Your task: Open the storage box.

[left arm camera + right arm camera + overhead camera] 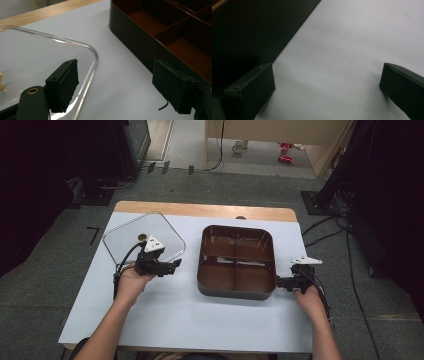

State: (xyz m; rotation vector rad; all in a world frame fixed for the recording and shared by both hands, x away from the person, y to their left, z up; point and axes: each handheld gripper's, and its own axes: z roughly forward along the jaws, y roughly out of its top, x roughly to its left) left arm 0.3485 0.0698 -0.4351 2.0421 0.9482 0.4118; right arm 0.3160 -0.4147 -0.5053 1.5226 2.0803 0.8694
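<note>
Left gripper (175, 265) hovers over the near right corner of the clear lid (120, 237), jaws apart, nothing pinched. The lid lies flat at the table's (165, 315) left, the brown tray (237, 290) beside it. Right gripper (278, 282), jaws wide, sits at the tray's near right corner.

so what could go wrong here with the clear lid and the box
The left gripper is open, one of its fingers lying over the clear lid, which lies flat on the table; that thin edge may slip rather than be caught. The other finger sits close to the brown box wall and could knock it.
</note>
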